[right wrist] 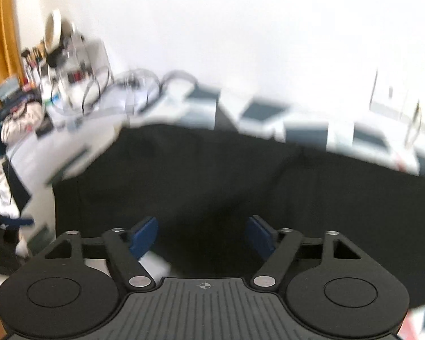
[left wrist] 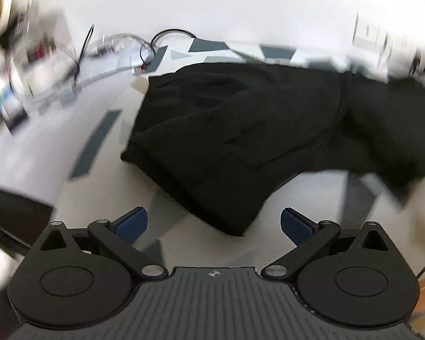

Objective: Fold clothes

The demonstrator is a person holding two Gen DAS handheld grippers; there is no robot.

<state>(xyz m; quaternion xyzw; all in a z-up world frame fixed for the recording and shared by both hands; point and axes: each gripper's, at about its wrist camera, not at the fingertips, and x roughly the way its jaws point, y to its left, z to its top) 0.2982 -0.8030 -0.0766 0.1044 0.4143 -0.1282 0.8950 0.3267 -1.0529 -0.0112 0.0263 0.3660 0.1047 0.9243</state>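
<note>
Both claws released, empty: left gripper (left wrist: 214, 223), right gripper (right wrist: 202, 233). Risk: garment (left wrist: 240, 130) bunched on table (left wrist: 306, 226); single-layer pinch would undo fold.

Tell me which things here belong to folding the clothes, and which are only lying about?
For the job:
black garment, partly folded
patterned cover it lies on
left gripper, open
right gripper, open above the cloth

Lying about:
black cable
clear cables
cluttered shelf, too blurred to name its items
</note>
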